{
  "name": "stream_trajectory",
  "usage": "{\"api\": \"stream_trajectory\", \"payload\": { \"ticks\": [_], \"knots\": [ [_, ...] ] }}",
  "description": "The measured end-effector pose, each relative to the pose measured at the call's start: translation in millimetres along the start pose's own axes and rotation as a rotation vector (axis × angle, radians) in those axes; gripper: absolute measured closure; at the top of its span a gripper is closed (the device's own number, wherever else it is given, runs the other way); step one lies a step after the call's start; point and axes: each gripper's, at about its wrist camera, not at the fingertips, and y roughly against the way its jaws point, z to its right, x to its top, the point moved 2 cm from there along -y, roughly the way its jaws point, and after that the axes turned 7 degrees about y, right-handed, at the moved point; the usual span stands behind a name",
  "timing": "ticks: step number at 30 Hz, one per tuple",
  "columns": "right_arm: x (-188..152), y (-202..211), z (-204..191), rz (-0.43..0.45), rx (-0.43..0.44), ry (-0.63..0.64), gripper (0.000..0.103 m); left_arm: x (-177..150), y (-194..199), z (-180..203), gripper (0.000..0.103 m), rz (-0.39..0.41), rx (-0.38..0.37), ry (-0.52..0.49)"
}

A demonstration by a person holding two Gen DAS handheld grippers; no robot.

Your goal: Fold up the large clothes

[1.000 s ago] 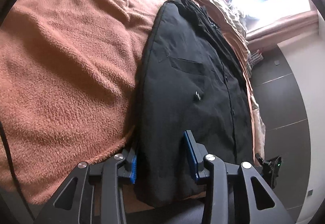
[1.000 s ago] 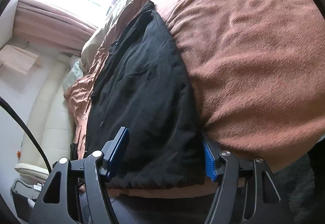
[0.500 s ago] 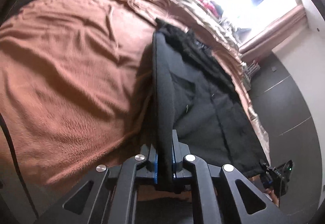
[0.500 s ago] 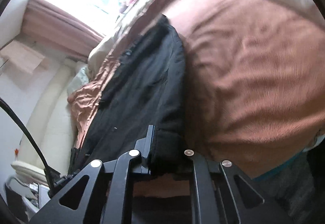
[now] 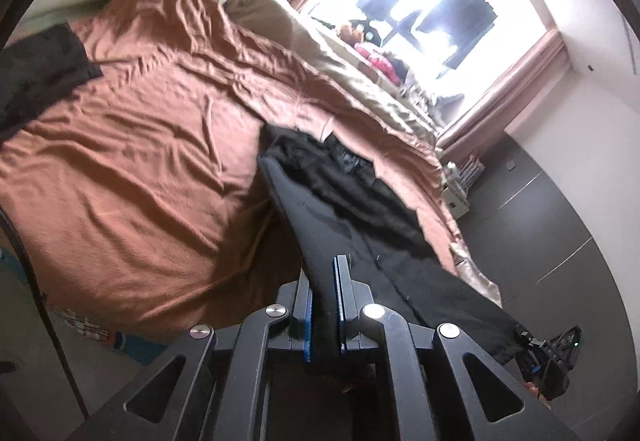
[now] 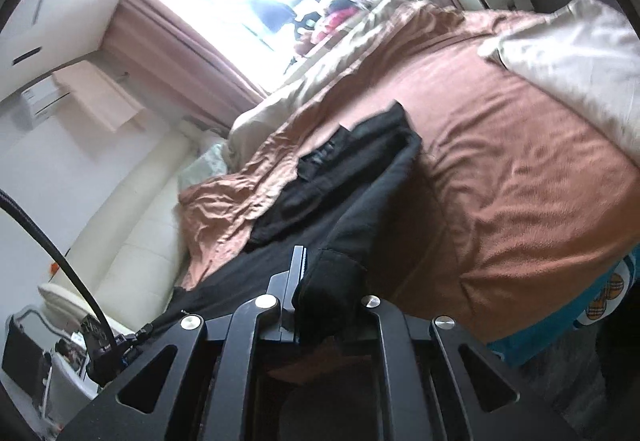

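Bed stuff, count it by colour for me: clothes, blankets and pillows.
Black clothes: 2, the coat and a garment at the far corner.
Brown blanket: 1.
Beige blanket: 1.
Cream pillow: 1.
Total: 5.

Black garment [image 5: 360, 213], large and dark, with a furry trim along its far end. Stretched lengthwise over the rust-brown bed blanket, far end resting on it, near hem lifted clear and pulled taut. Folded along a raised ridge on each side, creased and partly doubled over in the right wrist view [image 6: 360, 197].
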Motion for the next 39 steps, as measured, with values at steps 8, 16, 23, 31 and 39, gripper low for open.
{"api": "stream_trajectory", "payload": {
  "ticks": [8, 16, 23, 31, 39],
  "knots": [
    [-14, 54, -19, 0.039, 0.057, 0.066, 0.096, -12, 78, 20, 0.094, 0.086, -0.033, -0.02],
    [-18, 89, -39, 0.097, 0.112, 0.119, 0.096, -18, 143, 41, 0.094, 0.166, -0.095, -0.042],
    [-12, 107, -45, 0.151, 0.156, 0.173, 0.096, -8, 186, 68, 0.094, 0.241, -0.155, -0.087],
    [12, 58, -29, 0.151, 0.111, 0.182, 0.096, 25, 152, 69, 0.094, 0.239, -0.127, -0.107],
    [75, -14, -37, 0.142, 0.066, 0.207, 0.096, 83, 89, 74, 0.094, 0.23, -0.09, -0.113]
  ]
}}
